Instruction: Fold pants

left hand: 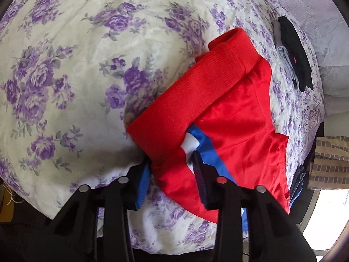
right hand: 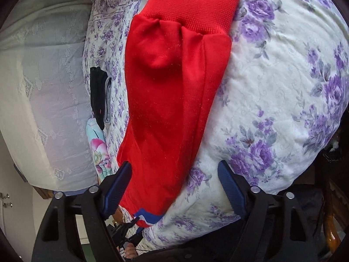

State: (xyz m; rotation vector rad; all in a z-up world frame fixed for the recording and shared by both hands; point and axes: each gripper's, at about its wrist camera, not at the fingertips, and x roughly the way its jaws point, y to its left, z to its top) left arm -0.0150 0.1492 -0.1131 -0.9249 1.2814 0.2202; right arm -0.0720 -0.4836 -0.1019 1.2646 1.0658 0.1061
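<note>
The red pants (left hand: 229,113) lie on the flowered bed (left hand: 65,76), seemingly folded lengthwise already, with cross folds left. The left tongs (left hand: 172,174) stand narrow around the waistband corner. The right tongs (right hand: 174,174) stand wide around the leg, not pressing it.

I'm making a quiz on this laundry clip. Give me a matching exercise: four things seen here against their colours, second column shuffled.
Things:
1. pants
2. side stripe
3. bedspread
4. folded garment at the bed's edge

Colours:
A. black
B. cream with purple flowers
C. red
D. blue and white

Pairs: 1-C, 2-D, 3-B, 4-A
</note>
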